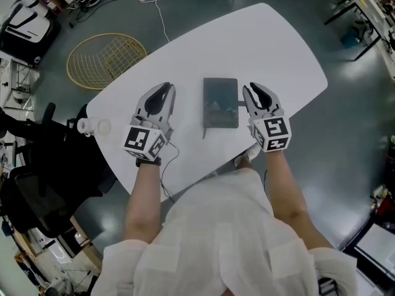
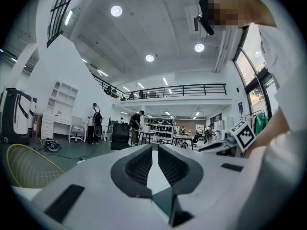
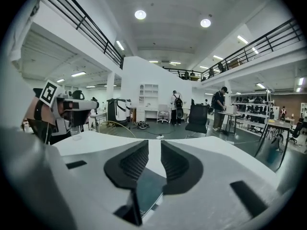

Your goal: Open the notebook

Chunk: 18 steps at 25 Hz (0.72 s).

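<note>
A dark, closed notebook (image 1: 220,102) lies flat on the white table (image 1: 271,48), near its front edge. My left gripper (image 1: 165,89) rests on the table just left of the notebook, and its jaws are shut with nothing between them. My right gripper (image 1: 253,89) sits just right of the notebook, also shut and holding nothing. Neither gripper touches the cover. In the left gripper view a dark corner of the notebook (image 2: 162,202) shows low under the jaws. The right gripper view shows the notebook (image 3: 147,191) the same way.
A small clear bottle (image 1: 92,127) lies at the table's left edge. A yellow wire basket (image 1: 106,59) stands on the floor beyond the table's left end, and black chairs (image 1: 37,184) stand at the left. A thin cable (image 1: 170,159) runs from my left wrist.
</note>
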Each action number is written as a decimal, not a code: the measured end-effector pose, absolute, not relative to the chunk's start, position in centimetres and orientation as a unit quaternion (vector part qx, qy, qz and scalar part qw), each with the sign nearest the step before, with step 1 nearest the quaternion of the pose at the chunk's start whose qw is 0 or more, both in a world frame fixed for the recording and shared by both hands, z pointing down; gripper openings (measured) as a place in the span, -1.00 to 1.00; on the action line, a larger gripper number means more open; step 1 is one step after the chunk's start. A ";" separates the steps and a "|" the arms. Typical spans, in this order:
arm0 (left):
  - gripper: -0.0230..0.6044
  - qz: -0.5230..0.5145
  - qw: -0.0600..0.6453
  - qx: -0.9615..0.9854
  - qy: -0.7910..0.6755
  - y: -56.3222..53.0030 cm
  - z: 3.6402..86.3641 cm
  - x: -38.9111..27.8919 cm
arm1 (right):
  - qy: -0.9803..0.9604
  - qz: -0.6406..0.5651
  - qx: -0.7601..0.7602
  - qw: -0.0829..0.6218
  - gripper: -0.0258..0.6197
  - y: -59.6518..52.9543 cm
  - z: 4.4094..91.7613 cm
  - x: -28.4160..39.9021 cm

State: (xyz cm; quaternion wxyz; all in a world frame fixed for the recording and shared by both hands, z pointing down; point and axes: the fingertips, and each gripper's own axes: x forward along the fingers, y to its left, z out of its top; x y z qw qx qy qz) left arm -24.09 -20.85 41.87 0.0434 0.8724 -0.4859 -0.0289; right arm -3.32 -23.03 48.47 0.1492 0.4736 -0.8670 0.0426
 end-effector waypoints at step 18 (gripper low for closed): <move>-0.86 -0.011 0.082 0.875 -0.477 -21.9 47.6 -21.7 | -0.829 0.134 0.504 0.202 -0.65 -24.2 58.7 -3.3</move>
